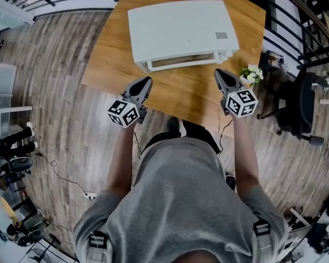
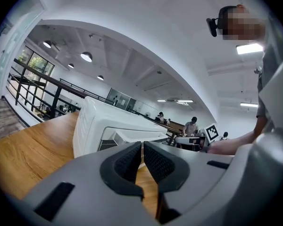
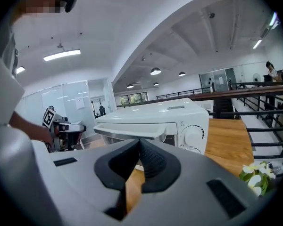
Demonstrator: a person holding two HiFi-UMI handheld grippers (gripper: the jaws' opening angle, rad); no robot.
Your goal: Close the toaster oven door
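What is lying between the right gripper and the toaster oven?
Nothing but bare wooden table, as the head view shows; the right gripper is apart from the toaster oven.

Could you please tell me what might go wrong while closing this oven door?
The right gripper and left gripper are shut to narrow tips, so a push could slip off the ajar door. The toaster oven may slide back on the smooth table. The flowers sit close beside the right gripper and might get knocked.
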